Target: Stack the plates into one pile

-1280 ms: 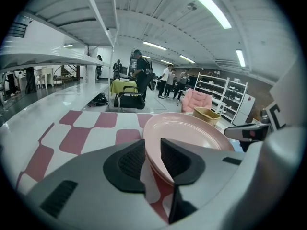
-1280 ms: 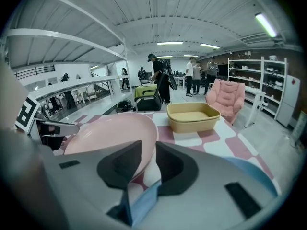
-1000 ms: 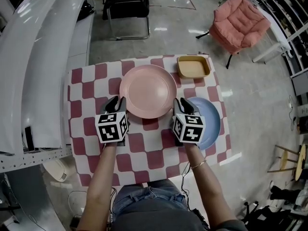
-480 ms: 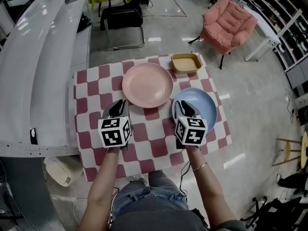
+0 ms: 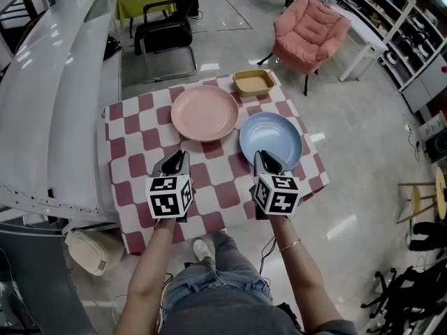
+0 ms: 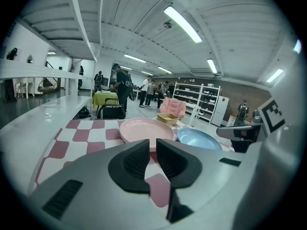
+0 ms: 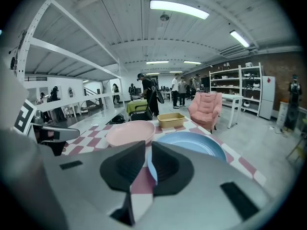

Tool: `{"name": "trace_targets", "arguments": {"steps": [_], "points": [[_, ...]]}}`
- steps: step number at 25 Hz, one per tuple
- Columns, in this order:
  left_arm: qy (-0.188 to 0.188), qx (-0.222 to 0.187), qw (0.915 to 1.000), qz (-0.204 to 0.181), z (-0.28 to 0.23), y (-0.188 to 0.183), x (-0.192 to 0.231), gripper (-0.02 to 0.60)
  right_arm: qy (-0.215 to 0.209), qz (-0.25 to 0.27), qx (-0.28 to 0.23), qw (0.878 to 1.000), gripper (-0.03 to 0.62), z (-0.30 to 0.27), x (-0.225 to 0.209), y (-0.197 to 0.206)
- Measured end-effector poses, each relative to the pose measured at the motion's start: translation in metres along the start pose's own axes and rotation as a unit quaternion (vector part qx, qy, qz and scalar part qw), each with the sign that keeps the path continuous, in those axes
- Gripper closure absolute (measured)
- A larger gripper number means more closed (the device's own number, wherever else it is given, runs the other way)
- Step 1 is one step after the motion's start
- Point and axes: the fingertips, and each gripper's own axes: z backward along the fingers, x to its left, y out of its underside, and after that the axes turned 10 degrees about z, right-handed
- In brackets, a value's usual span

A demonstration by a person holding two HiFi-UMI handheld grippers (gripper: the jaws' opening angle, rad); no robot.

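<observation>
A pink plate (image 5: 204, 113) lies at the back middle of the red-and-white checked table (image 5: 133, 160). A blue plate (image 5: 270, 139) lies beside it to the right, and the two are apart. My left gripper (image 5: 174, 159) hovers over the cloth, short of the pink plate (image 6: 146, 131). Its jaws are closing to a narrow gap with nothing between them (image 6: 152, 146). My right gripper (image 5: 262, 158) is at the near rim of the blue plate (image 7: 192, 143). Its jaws are closing too and hold nothing (image 7: 148, 150).
A tan square dish (image 5: 253, 82) sits at the table's far right corner. Beyond the table are a black chair (image 5: 164, 37) and a pink armchair (image 5: 311, 23). A long white counter (image 5: 56, 103) runs along the left. People stand far back.
Both grippers have drawn back from the plates toward the table's near edge, and their jaws have narrowed. The plates have not moved.
</observation>
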Motion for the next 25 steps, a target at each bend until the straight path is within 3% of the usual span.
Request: {"name": "trace_targets", "arguments": {"steps": [9, 17, 25], "points": [[0.044, 0.016, 0.9989, 0.001, -0.006, 0.02, -0.043, 0.546, 0.037, -0.016, 0.006, 0.999, 0.546, 0.03, -0.036, 0.022], [0.067, 0.042, 0.9966, -0.023, -0.059, 0.026, -0.094, 0.551, 0.063, -0.03, 0.018, 0.997, 0.546, 0.02, -0.1, 0.036], [0.069, 0.076, 0.9946, -0.018, -0.115, 0.04, -0.128, 0.535, 0.067, -0.039, 0.047, 0.996, 0.542, -0.002, -0.161, 0.057]]}}
